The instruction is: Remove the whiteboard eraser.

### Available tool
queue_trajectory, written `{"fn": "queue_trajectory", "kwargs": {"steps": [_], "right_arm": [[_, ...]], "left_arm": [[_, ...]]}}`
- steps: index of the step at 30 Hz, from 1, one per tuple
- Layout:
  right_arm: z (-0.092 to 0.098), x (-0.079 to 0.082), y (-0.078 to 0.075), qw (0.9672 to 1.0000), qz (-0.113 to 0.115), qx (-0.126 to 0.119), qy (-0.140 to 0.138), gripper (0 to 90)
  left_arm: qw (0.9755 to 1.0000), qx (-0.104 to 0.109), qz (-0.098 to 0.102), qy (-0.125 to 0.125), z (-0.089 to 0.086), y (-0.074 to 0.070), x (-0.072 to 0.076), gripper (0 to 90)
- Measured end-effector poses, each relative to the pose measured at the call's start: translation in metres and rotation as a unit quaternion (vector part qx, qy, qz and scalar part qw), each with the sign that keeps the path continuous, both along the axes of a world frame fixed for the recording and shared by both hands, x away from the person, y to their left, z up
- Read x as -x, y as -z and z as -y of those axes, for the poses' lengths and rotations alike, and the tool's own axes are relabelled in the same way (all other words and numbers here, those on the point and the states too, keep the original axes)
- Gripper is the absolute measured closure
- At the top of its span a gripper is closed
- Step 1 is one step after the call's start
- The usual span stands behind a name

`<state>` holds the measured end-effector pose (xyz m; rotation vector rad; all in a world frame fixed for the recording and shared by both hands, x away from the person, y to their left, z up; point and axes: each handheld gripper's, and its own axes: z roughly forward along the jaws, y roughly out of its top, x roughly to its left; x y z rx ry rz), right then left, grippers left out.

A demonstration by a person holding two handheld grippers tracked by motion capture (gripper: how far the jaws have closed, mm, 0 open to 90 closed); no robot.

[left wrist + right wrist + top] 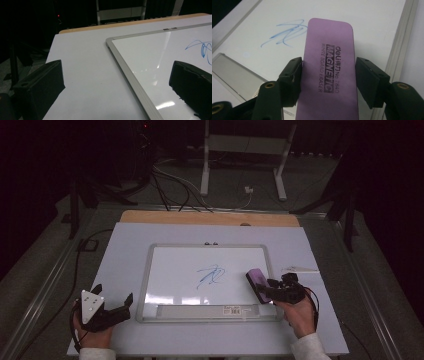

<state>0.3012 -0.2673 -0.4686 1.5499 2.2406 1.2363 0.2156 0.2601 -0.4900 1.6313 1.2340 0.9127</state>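
Observation:
A purple magnetic whiteboard eraser (329, 37) sits between the jaws of my right gripper (329, 66), whose pads press on both of its long sides. From above, the eraser (256, 278) is over the right part of the whiteboard (165, 270), with the right gripper (264, 290) behind it. A blue scribble (211, 275) marks the board's middle, left of the eraser. My left gripper (113, 295) rests on the white table (125, 245) off the board's lower left corner, open with nothing between its jaws. In its own view the left gripper (117, 67) straddles the board's frame (130, 75).
A pale flat object (300, 269) lies on the table right of the board. The board's tray (200, 311) runs along its near edge. A wooden strip (210, 218) borders the table's far edge, with cables and stand legs (205, 170) on the floor beyond.

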Motion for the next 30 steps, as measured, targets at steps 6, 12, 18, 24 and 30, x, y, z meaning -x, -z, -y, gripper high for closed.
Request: {"fn": "queue_trajectory", "kwargs": {"steps": [6,12,18,24,30], "right_arm": [[-0.006,-0.003,-0.01,0.9999,0.015,-0.003,-0.004,40.6],[-0.012,-0.006,-0.017,0.9996,0.026,-0.005,-0.008,40.7],[-0.019,-0.011,-0.024,0.9993,0.034,-0.007,-0.011,40.7],[-0.024,-0.017,-0.03,0.999,0.041,-0.01,-0.014,40.7],[-0.027,-0.021,-0.033,0.9989,0.041,-0.018,-0.015,40.7]], "left_arm": [[1.0,0.0,-0.001,0.0,0.0,0.0,0.0,0.5],[1.0,0.0,-0.001,0.0,0.0,0.0,0.0,0.5],[1.0,0.0,-0.001,0.001,0.0,0.0,0.0,0.5],[1.0,-0.001,-0.002,0.001,0.0,0.0,-0.001,0.5],[1.0,-0.002,-0.004,0.001,0.0,0.001,-0.001,0.5]]}}
